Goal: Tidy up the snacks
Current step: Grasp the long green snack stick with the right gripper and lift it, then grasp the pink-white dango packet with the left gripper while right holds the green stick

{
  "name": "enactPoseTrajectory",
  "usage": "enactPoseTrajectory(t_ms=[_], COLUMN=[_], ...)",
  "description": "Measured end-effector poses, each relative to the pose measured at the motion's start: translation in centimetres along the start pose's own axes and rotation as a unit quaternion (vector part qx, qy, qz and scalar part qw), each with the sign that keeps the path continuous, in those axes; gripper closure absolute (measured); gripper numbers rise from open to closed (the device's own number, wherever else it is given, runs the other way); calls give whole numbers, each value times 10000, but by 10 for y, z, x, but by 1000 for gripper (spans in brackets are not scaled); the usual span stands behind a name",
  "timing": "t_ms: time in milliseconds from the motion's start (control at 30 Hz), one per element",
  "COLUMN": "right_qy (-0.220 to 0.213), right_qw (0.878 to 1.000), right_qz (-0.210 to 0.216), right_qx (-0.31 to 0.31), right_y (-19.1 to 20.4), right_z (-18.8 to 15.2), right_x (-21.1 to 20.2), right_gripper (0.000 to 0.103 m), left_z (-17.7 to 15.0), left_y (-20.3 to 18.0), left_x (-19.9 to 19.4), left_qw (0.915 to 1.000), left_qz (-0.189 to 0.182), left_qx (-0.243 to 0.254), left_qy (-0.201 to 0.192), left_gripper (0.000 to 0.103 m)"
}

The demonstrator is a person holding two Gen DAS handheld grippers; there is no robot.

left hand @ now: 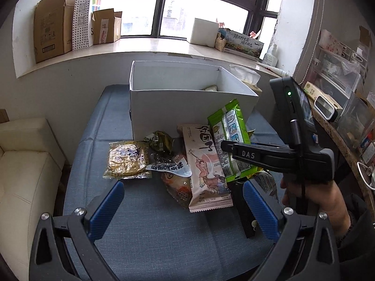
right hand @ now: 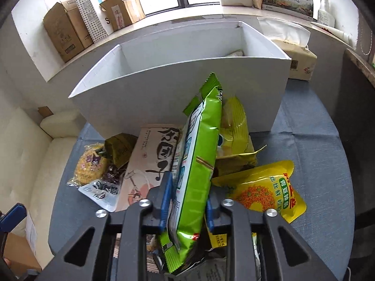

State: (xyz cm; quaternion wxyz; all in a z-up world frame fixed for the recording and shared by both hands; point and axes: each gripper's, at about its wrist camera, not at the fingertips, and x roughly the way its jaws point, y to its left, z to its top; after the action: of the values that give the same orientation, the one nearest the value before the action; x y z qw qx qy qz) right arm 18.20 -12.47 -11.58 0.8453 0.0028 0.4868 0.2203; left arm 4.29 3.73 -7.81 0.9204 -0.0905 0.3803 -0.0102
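My right gripper (right hand: 188, 199) is shut on a green snack packet (right hand: 199, 154), which stands on edge between the blue pads. In the left wrist view the same green packet (left hand: 228, 138) tilts up in front of the white box (left hand: 187, 107). My left gripper (left hand: 184, 207) hangs open over the blue cloth, nothing between its fingers. Loose snacks lie before the box: a beige packet with a cartoon (left hand: 206, 168), a round cake in clear wrap (left hand: 127, 159), a dark green wrapper (left hand: 161, 140) and a yellow pea-snack pouch (right hand: 264, 192).
The white box (right hand: 178, 96) is open at the top with one packet in its far right corner. A tissue pack (right hand: 297, 58) lies right of it. Cardboard boxes (left hand: 54, 35) stand on the windowsill. A cream sofa (left hand: 23, 175) borders the left, a cluttered shelf (left hand: 339, 89) the right.
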Motion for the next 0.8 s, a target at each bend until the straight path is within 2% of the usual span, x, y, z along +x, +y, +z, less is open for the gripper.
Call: enactPoseTrajectory(t_ms=[133, 267, 400, 600, 700, 800], right_qy=[-226, -510, -848, -1221, -1273, -1268], right_qw=[9994, 9973, 9954, 9922, 9916, 9916], right_qz=[-113, -50, 8, -163, -215, -214], right_qx=[-234, -517, -440, -183, -61, 107], right_y=[11, 18, 4, -26, -40, -54], right_z=[-2, -1, 2, -10, -19, -26], right_x=[-19, -45, -76, -120, -132, -138], right_gripper=[86, 89, 89, 89, 89, 89], left_z=[0, 2, 8, 23, 31, 40], left_y=[2, 1, -8, -34, -49, -53], left_x=[1, 5, 15, 59, 88, 119], left_qw=[10000, 10000, 9999, 9987, 9960, 9937], left_qz=[-39, 1, -67, 187, 355, 414], left_qx=[-42, -40, 50, 319, 711, 835], left_qy=[17, 79, 148, 356, 420, 617], left_gripper=[0, 0, 0, 0, 0, 0])
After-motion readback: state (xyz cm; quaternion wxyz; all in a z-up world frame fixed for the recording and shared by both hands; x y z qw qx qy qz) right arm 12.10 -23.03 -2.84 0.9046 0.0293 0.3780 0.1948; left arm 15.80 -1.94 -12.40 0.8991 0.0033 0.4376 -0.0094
